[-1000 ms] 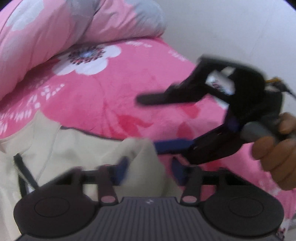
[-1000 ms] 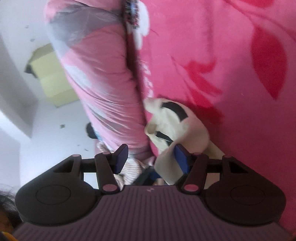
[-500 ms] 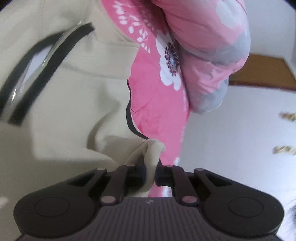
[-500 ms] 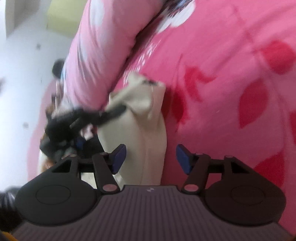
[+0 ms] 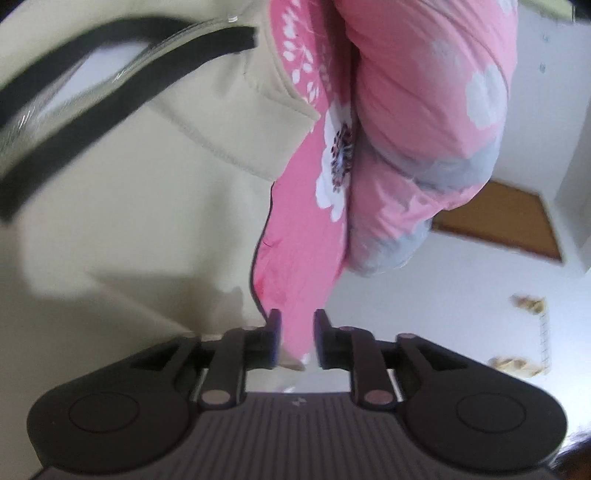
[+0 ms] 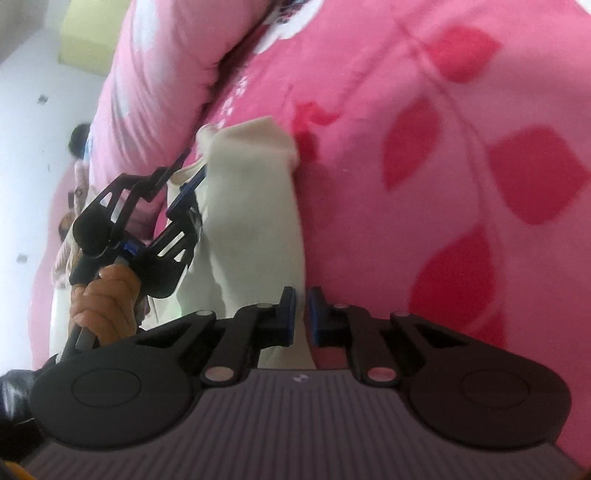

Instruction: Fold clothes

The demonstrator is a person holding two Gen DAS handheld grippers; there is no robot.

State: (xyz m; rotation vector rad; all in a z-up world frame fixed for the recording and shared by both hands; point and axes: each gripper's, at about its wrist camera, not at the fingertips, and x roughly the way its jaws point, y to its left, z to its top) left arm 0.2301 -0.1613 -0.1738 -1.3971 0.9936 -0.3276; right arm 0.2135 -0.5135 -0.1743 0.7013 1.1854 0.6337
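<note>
A cream garment with black zip trim (image 5: 122,192) lies on the pink floral bedsheet (image 5: 295,236). In the left wrist view it fills the left side. My left gripper (image 5: 298,338) stands open by a narrow gap at the garment's right edge, with pink sheet showing between the fingers and a scrap of cream cloth low in the gap. In the right wrist view a long cream part of the garment (image 6: 255,206) runs up the sheet (image 6: 461,166). My right gripper (image 6: 302,319) is shut on its near edge. The left gripper (image 6: 184,181), held by a hand (image 6: 103,299), sits at the garment's far left side.
A rolled pink and grey quilt (image 5: 424,122) lies along the bed beside the garment, also in the right wrist view as a quilt (image 6: 162,74). Beyond it are white floor (image 5: 461,302), a brown mat (image 5: 498,221) and a pale yellow box (image 6: 92,33).
My right gripper, open half a second ago, has closed on the cream garment's edge. My left gripper, then pinched on the cloth, has widened and the cloth has slipped down out of it.
</note>
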